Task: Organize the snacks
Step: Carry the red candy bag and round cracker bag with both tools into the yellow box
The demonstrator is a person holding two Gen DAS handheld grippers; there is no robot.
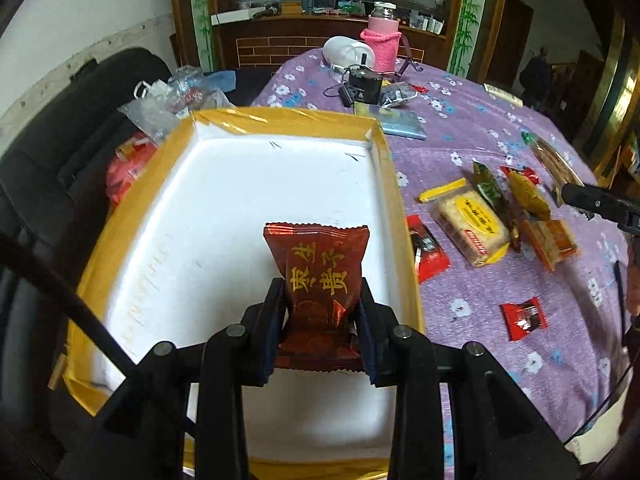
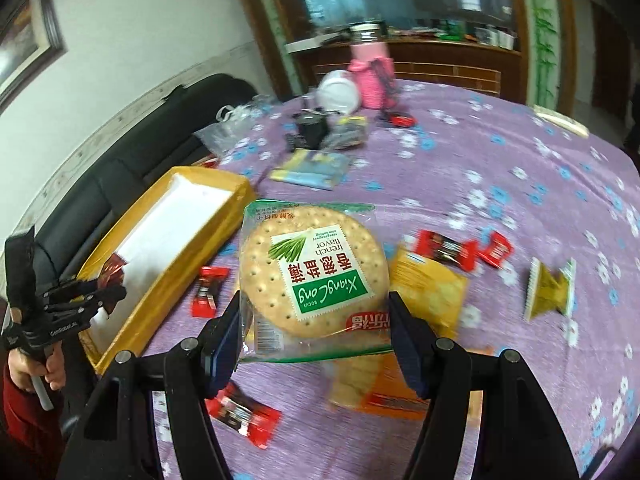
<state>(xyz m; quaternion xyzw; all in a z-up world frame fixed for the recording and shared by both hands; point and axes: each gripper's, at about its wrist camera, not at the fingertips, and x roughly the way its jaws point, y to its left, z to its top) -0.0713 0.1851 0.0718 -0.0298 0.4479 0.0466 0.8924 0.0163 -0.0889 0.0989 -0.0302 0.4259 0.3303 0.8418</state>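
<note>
My left gripper (image 1: 323, 298) is shut on a dark red snack packet (image 1: 320, 276) with gold characters, held over the white inside of a yellow-rimmed tray (image 1: 396, 184). My right gripper (image 2: 316, 316) is shut on a clear packet holding a large round cracker (image 2: 314, 272), lifted above the purple flowered tablecloth (image 2: 500, 152). The same tray (image 2: 168, 280) shows at the left in the right wrist view, with the left gripper (image 2: 114, 290) and its packet at the tray's near end. Loose snacks lie on the cloth: a yellow rice cake pack (image 1: 468, 220), small red candies (image 1: 523, 318) and orange packs (image 2: 432, 292).
At the table's far side stand a pink-sleeved jar (image 1: 382, 42), a white bowl-like thing (image 1: 346, 52), a black device with cables (image 1: 362, 86) and a blue packet (image 1: 402, 124). A black sofa (image 1: 52, 152) with plastic bags lies beyond the tray's left side. A hand (image 2: 52, 372) holds the left gripper.
</note>
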